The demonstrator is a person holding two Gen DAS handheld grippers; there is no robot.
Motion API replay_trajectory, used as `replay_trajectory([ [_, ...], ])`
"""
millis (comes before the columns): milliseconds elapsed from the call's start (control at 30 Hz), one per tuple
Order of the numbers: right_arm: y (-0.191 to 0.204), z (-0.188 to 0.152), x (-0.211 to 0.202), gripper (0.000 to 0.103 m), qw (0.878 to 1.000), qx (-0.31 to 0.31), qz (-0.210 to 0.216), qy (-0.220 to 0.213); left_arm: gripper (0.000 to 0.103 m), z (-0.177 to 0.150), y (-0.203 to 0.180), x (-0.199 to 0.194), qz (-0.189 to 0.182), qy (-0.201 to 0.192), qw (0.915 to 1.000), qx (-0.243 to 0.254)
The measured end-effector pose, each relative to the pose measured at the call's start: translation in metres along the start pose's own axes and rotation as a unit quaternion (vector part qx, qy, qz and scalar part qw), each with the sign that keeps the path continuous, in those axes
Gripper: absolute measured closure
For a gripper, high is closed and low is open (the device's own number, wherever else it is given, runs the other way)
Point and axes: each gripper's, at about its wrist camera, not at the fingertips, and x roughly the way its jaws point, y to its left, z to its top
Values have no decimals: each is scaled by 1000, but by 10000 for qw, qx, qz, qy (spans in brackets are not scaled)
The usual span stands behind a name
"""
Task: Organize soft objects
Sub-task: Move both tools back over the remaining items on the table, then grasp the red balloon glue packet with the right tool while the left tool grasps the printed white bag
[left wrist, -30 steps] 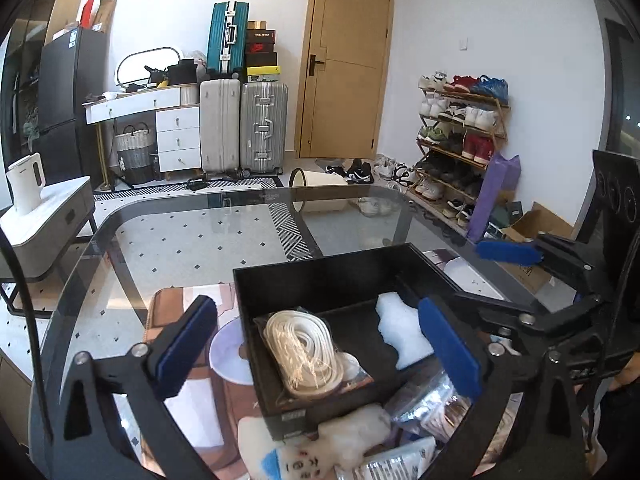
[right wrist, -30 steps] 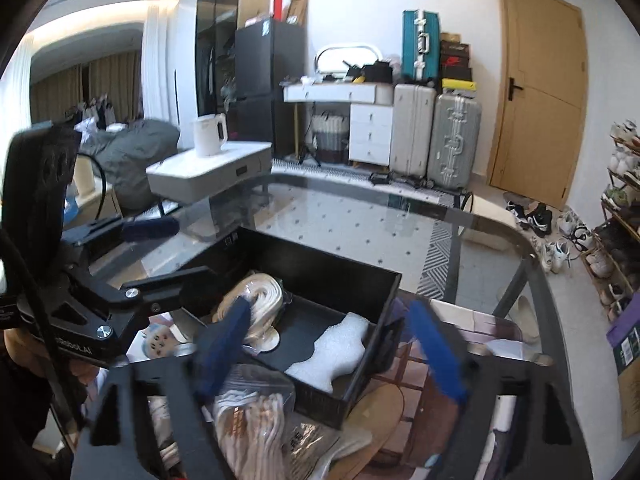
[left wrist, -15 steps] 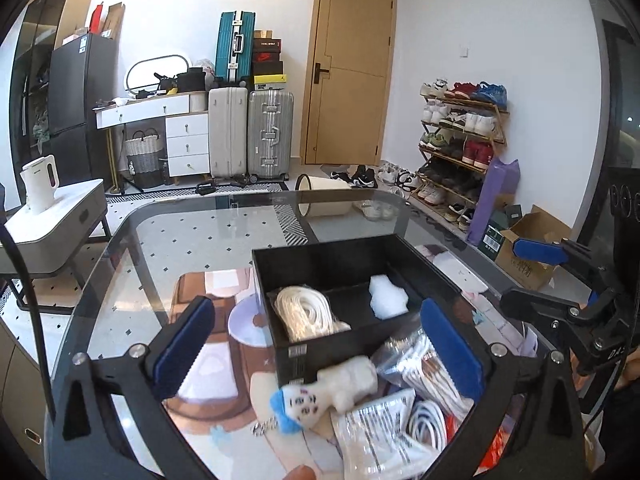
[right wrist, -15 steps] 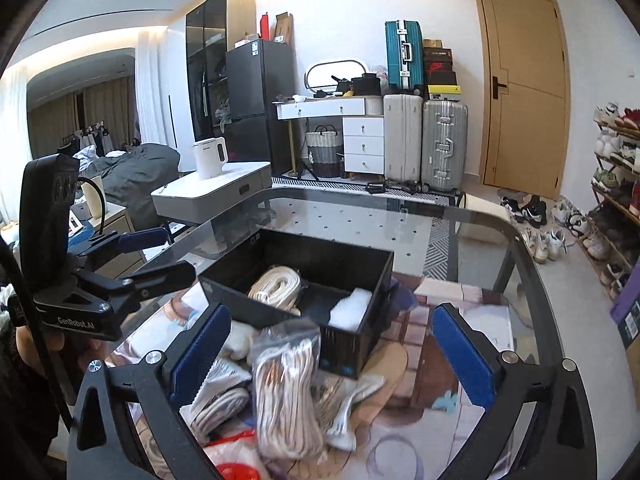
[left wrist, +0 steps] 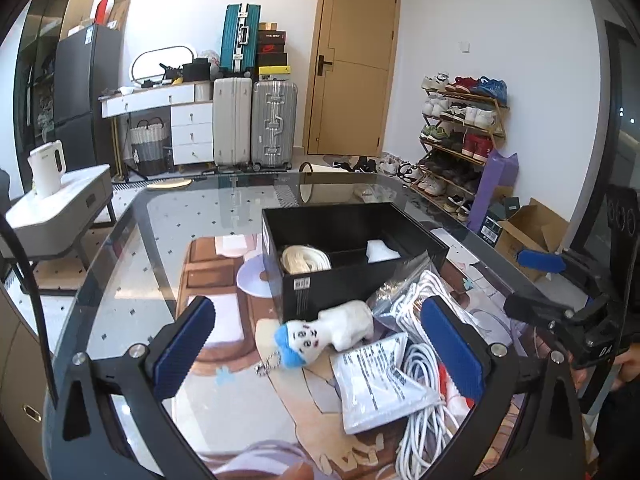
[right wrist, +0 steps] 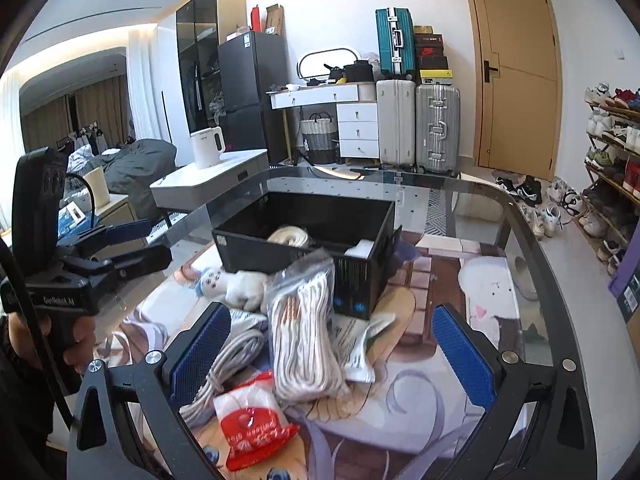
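Glass desk (left wrist: 168,248) carries the black box (left wrist: 352,256) far, with plush toy (left wrist: 324,330) and bagged rope (right wrist: 304,336) heaped near. My left gripper (left wrist: 320,346) and right gripper (right wrist: 328,354) hold fingers wide, empty. I judge slick bags could slip or snag neighbouring cords when pinched.

left gripper (left wrist: 318,350) jaws wide, empty | plush toy (left wrist: 326,334) touching black box (left wrist: 352,276)

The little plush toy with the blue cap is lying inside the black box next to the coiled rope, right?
Not quite. The plush toy lies outside the black box, on the table against its front wall, as the left wrist view shows. The coiled rope is indeed inside the box.
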Motion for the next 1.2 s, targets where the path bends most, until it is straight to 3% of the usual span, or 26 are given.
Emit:
replay_trajectory([
  [633, 14, -49, 8, 1, 9990, 38, 126, 416, 0, -39, -10, 4, 102, 509, 9982, 287],
  [733, 16, -54, 12, 1, 9986, -13, 158, 504, 0, -41, -11, 3, 270, 445, 9981, 329],
  [1200, 32, -68, 33, 1, 9950, -330, 302, 895, 0, -47, -13, 10, -5, 735, 9970, 234],
])
